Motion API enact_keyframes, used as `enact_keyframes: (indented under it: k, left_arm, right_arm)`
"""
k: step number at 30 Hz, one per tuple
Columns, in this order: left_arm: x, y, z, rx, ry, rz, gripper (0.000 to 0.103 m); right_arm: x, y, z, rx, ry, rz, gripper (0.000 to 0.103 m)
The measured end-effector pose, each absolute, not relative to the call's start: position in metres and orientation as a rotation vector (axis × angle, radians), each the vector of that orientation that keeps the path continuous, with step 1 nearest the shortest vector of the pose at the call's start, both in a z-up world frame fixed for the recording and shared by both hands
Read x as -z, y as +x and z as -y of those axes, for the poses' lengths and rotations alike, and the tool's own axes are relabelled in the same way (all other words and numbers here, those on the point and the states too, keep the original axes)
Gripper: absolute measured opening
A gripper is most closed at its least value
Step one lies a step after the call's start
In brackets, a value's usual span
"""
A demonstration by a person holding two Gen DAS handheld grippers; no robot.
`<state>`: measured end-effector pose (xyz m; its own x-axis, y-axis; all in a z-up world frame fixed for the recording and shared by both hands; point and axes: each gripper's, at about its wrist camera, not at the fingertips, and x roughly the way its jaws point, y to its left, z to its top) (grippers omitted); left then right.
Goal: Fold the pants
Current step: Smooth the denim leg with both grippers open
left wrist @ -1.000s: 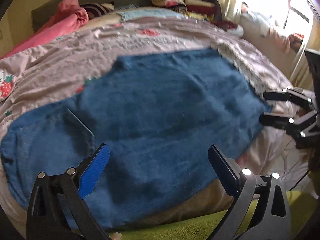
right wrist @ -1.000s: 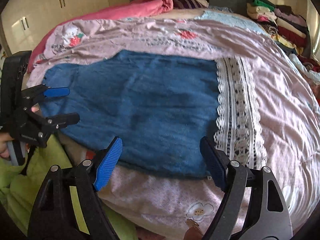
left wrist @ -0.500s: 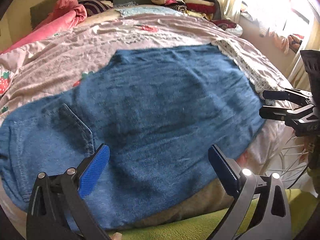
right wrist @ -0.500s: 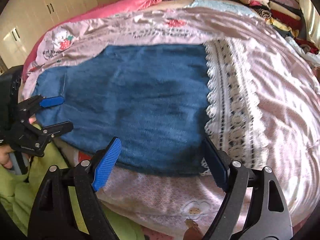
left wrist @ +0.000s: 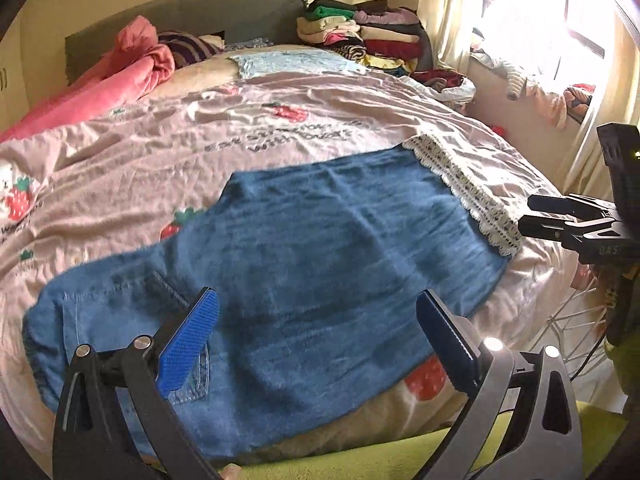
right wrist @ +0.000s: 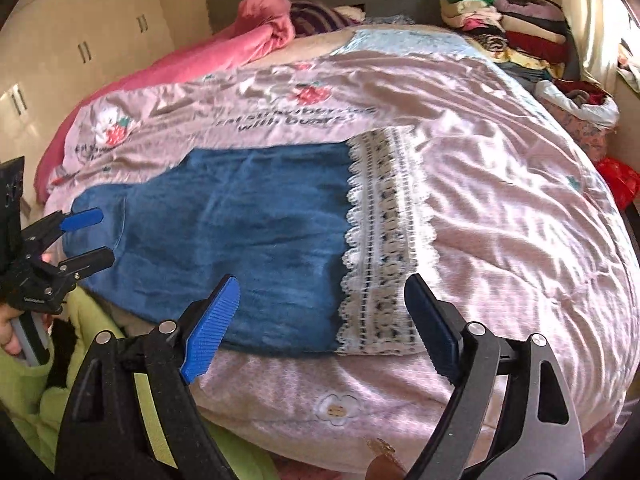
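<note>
Blue denim pants (left wrist: 304,264) lie flat across the near side of the bed, waist and pocket at the left, a white lace hem (left wrist: 464,184) at the right. They also show in the right wrist view (right wrist: 240,232), with the lace hem (right wrist: 384,240) at their right end. My left gripper (left wrist: 316,340) is open and empty, just above the waist end near the bed's edge. My right gripper (right wrist: 320,320) is open and empty, above the lace hem end. Each gripper appears in the other's view, the right one (left wrist: 540,216) and the left one (right wrist: 86,236).
The pants rest on a pink strawberry-print quilt (right wrist: 500,184). A pink blanket (left wrist: 120,68) lies bunched at the headboard. Stacks of folded clothes (left wrist: 368,36) sit at the far right corner. A window (left wrist: 560,20) is on the right. Green fabric (left wrist: 380,460) lies below the bed edge.
Both grippers have pulled back and lifted away from the pants, so more of the bed and room shows. Both stay open. The pants have not moved.
</note>
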<state>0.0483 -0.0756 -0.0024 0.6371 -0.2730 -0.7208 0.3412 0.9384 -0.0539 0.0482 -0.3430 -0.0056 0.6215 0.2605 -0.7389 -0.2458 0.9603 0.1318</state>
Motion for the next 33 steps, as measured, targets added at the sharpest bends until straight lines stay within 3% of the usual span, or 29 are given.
enact_keyframes:
  k: [33]
  left_arm:
    - [-0.013,0.158,0.163,0.505,0.214,-0.832,0.098]
  right_arm:
    - [0.053,0.062,0.383,-0.297,0.152,-0.932,0.083]
